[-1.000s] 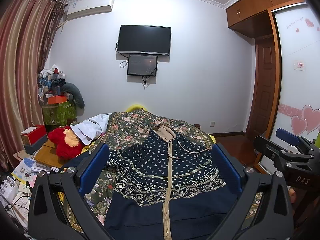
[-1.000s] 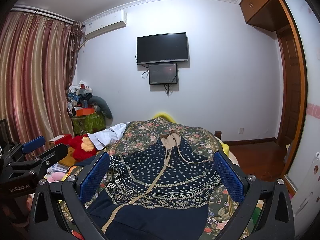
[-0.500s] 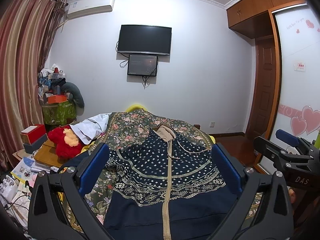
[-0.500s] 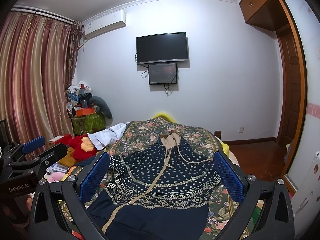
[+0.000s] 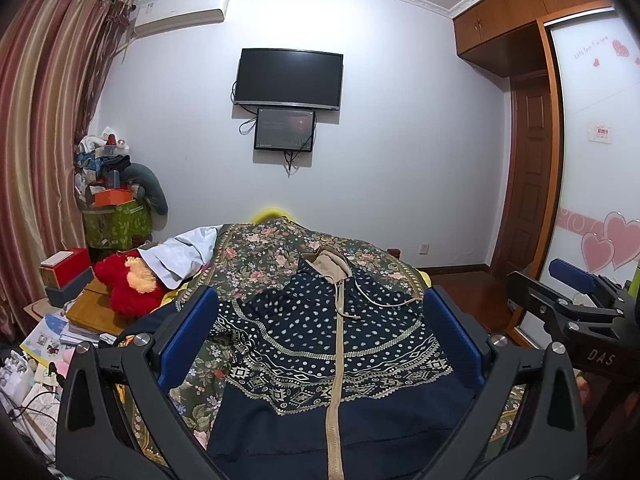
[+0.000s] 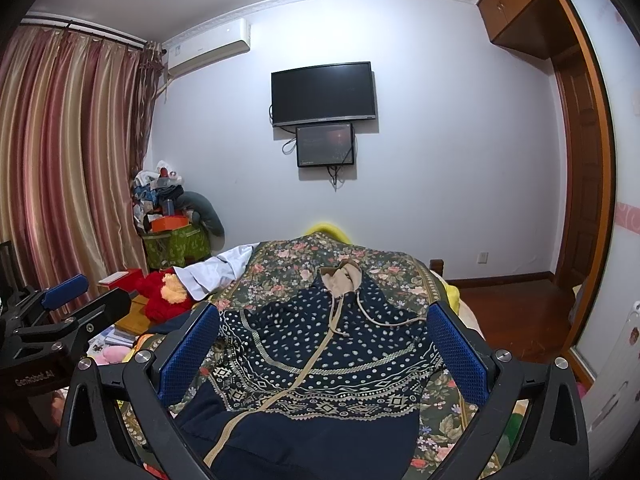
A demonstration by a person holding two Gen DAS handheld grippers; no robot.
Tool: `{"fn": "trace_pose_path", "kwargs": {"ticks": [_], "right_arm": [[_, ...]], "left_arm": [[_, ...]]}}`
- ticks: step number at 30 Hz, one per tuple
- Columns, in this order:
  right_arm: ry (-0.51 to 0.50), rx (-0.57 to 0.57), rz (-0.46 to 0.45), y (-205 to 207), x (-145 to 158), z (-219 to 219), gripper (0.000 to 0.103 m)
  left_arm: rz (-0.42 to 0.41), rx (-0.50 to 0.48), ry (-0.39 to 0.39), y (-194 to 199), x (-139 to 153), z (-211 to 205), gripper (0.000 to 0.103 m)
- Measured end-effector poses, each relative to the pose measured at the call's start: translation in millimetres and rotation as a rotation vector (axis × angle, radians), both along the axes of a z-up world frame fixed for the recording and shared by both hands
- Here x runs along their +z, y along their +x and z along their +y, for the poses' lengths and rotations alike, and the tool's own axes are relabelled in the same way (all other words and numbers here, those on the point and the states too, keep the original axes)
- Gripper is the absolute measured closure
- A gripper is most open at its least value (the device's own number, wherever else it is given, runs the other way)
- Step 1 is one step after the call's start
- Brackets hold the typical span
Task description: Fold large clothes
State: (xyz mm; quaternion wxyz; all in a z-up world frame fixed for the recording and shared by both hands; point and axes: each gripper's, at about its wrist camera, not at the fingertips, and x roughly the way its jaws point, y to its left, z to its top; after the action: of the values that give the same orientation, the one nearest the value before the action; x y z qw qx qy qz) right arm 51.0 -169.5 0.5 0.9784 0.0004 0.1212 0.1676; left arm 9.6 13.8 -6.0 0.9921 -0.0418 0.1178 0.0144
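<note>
Honestly nothing has changed over the last second, both views look identical to a moment ago. The left hand-held gripper (image 5: 320, 340) and right hand-held gripper (image 6: 324, 344) both hover with jaws wide apart, holding nothing. The navy patterned hooded jacket (image 5: 336, 344) lies flat and zipped on the floral bedspread (image 5: 260, 252), hood pointing toward the wall TV (image 5: 289, 79). My read: folding hasn't started, they're just lining up above the jacket's hem
</note>
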Motion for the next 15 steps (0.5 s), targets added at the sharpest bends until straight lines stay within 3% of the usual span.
{"fn": "trace_pose_path", "kwargs": {"ticks": [8, 15], "right_arm": [[-0.016, 0.007, 0.035, 40.1, -3.8, 18.4, 0.0], [-0.058, 0.012, 0.15, 120.6, -19.5, 44.4, 0.0]], "left_arm": [[0.055, 0.058, -0.011, 38.6, -7.3, 37.4, 0.0], [0.169, 0.175, -0.041, 101.6, -28.0, 106.7, 0.0]]}}
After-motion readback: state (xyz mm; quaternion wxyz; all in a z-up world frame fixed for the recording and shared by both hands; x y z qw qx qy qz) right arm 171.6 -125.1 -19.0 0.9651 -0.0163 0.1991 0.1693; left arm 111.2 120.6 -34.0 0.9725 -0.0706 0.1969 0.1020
